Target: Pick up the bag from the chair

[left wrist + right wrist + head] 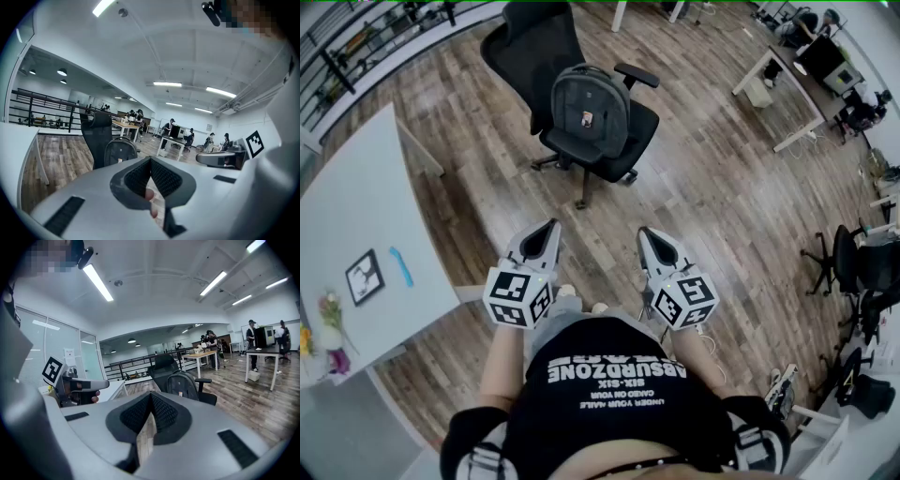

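A dark grey backpack (589,108) stands upright on the seat of a black office chair (630,150), leaning on its backrest, well ahead of me across the wooden floor. My left gripper (551,226) and right gripper (645,233) are held side by side close to my body, both pointing at the chair and far short of it. Both are shut with nothing between the jaws. The backpack (121,151) shows small in the left gripper view, beyond the jaws' tips. In the right gripper view the backpack (183,384) sits against the chair (161,365).
A white table (366,206) stands to my left with a picture frame (364,276), a blue item and flowers. Wooden desks (787,84) with people stand at the far right. More black chairs (848,258) are at the right edge. A railing (356,47) runs along the far left.
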